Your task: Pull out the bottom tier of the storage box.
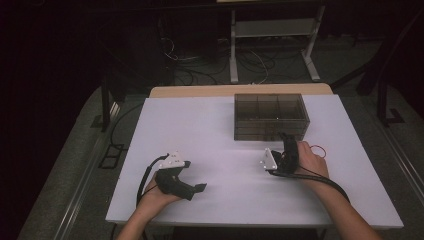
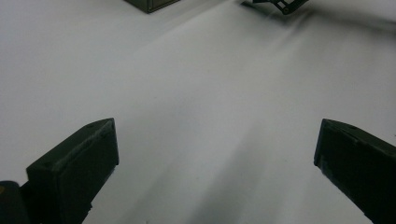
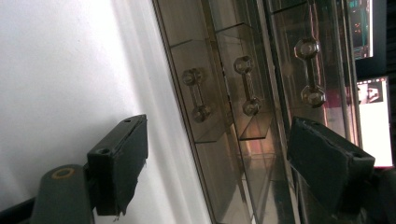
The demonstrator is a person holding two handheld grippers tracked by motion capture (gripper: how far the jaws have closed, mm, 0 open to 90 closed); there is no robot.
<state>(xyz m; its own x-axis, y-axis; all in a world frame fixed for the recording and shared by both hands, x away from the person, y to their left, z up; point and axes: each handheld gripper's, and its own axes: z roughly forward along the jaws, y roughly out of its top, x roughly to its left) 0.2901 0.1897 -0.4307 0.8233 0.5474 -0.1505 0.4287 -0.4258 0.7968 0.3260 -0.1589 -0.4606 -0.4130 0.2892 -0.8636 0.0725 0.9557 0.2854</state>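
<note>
Smoked clear drawer box (image 1: 270,116) at twelve o'clock on the desk (image 1: 200,130) — rigid, slick, brittle plastic, likely light. Best taken by a small dumbbell knob (image 3: 247,86) — right gripper (image 1: 285,142) fingers spread just before it. Left gripper (image 1: 187,177) fingers spread too, at seven o'clock, holding nothing.

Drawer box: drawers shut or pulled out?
Shut. In the right gripper view the drawer box shows its three clear handles in one flush front; the open right gripper faces them, touching none.

A dim lab or test room: a white table (image 1: 210,125) stands alone on grey carpet, with loose cables (image 1: 200,67) snaking across the floor behind it. A bare metal stand (image 1: 272,30) rises beyond, and lit screens (image 3: 373,93) glow in the right gripper view.
</note>
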